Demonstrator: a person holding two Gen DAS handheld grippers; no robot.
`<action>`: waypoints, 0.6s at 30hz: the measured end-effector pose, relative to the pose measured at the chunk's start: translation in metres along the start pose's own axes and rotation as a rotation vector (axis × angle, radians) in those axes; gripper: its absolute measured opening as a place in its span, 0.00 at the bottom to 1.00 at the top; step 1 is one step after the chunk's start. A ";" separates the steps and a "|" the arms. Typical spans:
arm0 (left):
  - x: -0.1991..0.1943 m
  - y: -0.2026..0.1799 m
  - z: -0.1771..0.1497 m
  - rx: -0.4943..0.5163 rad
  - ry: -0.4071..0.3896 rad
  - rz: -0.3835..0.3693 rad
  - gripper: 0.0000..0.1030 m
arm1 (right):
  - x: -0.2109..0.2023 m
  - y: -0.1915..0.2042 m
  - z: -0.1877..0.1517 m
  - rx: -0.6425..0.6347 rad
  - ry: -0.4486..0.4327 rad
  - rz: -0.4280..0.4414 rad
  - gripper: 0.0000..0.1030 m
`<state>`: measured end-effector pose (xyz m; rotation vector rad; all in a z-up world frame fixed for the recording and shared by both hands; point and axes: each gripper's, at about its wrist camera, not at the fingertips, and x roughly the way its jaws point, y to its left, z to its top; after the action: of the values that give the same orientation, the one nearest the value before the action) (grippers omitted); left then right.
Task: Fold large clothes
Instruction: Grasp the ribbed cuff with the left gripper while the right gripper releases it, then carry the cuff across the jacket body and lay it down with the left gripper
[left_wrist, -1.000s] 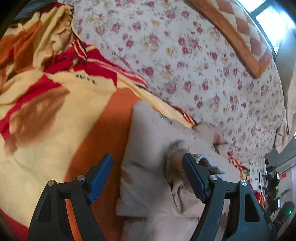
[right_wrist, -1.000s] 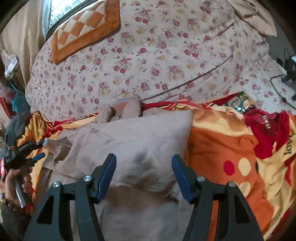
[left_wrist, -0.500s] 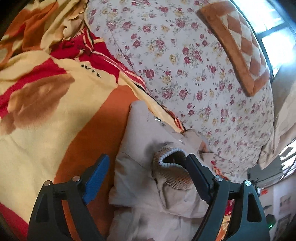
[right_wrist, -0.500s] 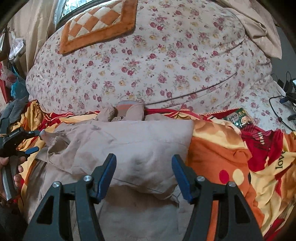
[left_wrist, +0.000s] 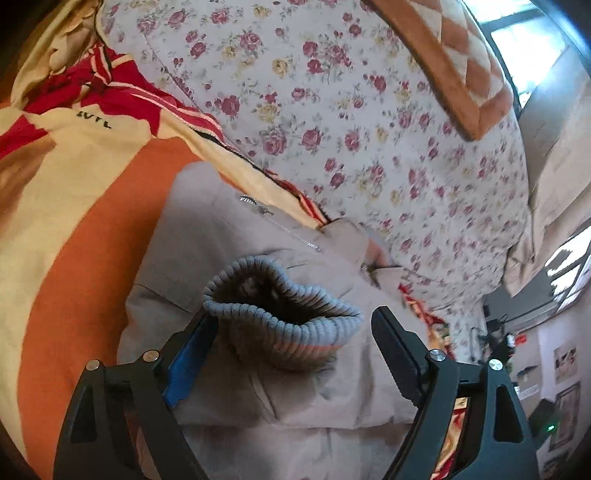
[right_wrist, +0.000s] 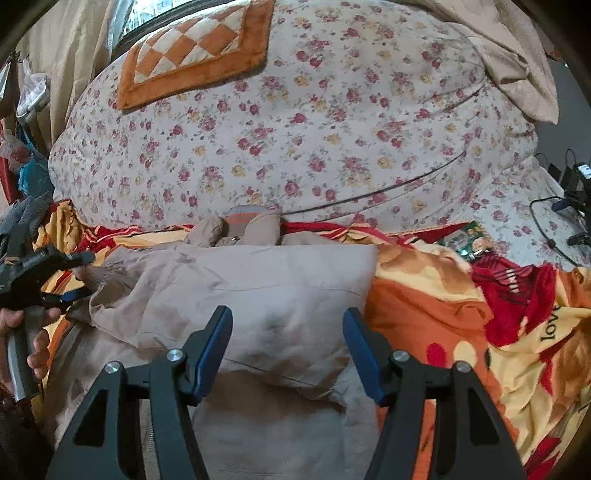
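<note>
Beige jacket lies on the bed's orange blanket, body doubled over, so partly folded by my read. Left gripper spread around the ribbed cuff, sleeve not yet tucked. Right gripper spread, holding nothing, above the fold. Floral quilt heaped behind; window up top.

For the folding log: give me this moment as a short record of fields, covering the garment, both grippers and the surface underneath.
garment: beige jacket, lying partly folded on the bed
cuff: ribbed sleeve cuff, opening towards the left wrist camera, between the fingers
left gripper: jaws wide apart around the cuff, not closed on it
right gripper: open, above the jacket's folded body, holding nothing
surface: orange, yellow and red blanket
behind: floral quilt with a checkered orange cushion on it
</note>
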<state>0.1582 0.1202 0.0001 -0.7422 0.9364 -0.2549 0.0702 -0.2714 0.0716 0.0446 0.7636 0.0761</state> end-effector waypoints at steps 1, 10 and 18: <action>-0.001 0.000 -0.001 0.009 -0.005 0.002 0.69 | -0.004 -0.008 0.000 0.011 -0.011 -0.018 0.64; -0.033 0.002 0.000 0.103 -0.134 0.098 0.04 | -0.007 -0.063 -0.004 0.193 -0.007 -0.048 0.64; -0.040 0.017 0.013 0.142 -0.202 0.209 0.04 | -0.006 -0.061 0.000 0.213 -0.037 -0.057 0.64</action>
<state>0.1439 0.1590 0.0187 -0.5238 0.7877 -0.0600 0.0688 -0.3328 0.0715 0.2262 0.7334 -0.0605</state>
